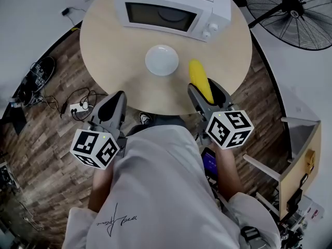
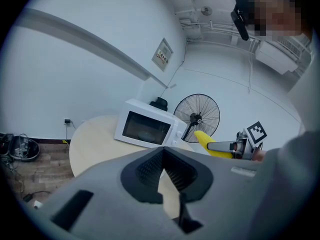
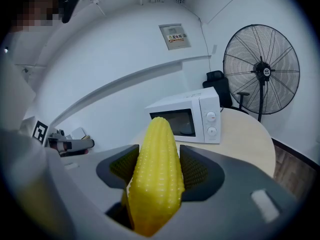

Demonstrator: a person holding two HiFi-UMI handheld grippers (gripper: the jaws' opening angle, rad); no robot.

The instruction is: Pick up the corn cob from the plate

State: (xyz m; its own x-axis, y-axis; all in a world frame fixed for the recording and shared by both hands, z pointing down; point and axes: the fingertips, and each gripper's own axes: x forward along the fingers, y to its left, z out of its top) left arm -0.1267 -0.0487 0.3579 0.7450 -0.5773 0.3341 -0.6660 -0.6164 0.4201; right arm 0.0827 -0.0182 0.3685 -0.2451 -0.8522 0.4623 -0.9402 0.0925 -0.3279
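The person wears a white short-sleeved T-shirt (image 1: 155,191) with a small dark script print (image 1: 118,219) on it. The left hand-held gripper (image 1: 117,96) and the right hand-held gripper (image 1: 206,85) both have smooth grey shells with dark ribbed pads (image 3: 197,169) inside the jaws. Behind the jaws each carries a white cube of black square markers, the left cube (image 1: 96,148) and the right cube (image 1: 229,128), each with a tiny green light.

Far side: microwave (image 1: 171,9); centre: plate (image 1: 162,60); table (image 1: 114,61) left of plate bare.
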